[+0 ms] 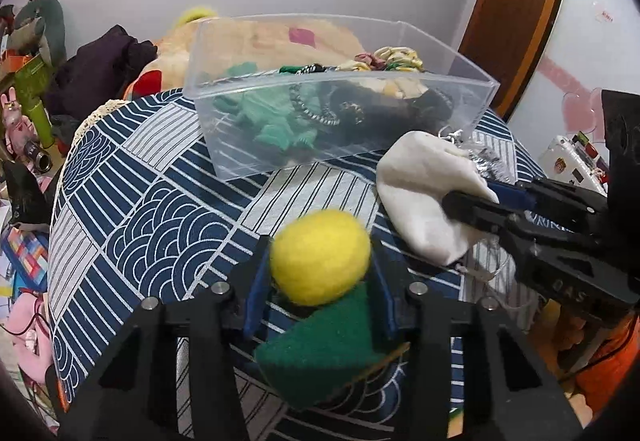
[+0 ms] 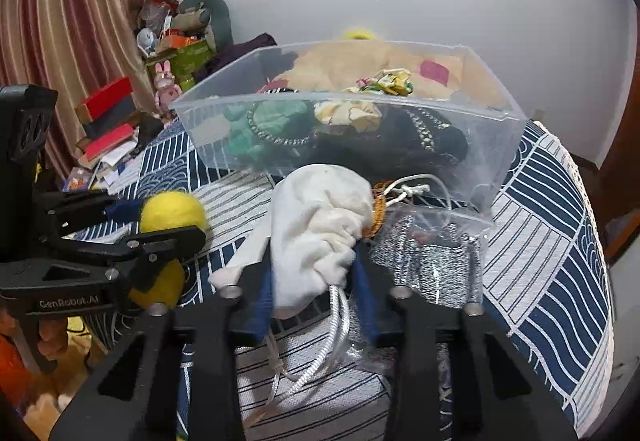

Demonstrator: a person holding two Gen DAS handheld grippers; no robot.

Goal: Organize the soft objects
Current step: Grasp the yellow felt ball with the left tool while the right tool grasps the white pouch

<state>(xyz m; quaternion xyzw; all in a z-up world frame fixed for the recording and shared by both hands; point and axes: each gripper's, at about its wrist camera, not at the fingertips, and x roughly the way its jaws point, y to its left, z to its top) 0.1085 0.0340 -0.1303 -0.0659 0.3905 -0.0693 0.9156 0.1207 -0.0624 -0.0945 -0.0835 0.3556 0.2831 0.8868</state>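
My left gripper (image 1: pixel 320 261) is shut on a yellow felt ball with a green felt piece (image 1: pixel 320 265), held above the patterned tablecloth; it also shows in the right wrist view (image 2: pixel 170 211). My right gripper (image 2: pixel 316 265) is shut on a white drawstring pouch (image 2: pixel 320 225), held just in front of the clear plastic bin (image 2: pixel 500 161). The pouch also shows in the left wrist view (image 1: pixel 424 197). The bin (image 1: pixel 224 145) holds green, black and cream soft items.
A clear zip bag of silver-grey fabric (image 2: pixel 436 257) lies on the blue-and-white tablecloth (image 1: pixel 140 209) right of the pouch. A large plush (image 1: pixel 280 37) lies behind the bin. Books and toys (image 2: pixel 112 129) clutter the left side. A wooden door (image 1: pixel 516 1) stands at right.
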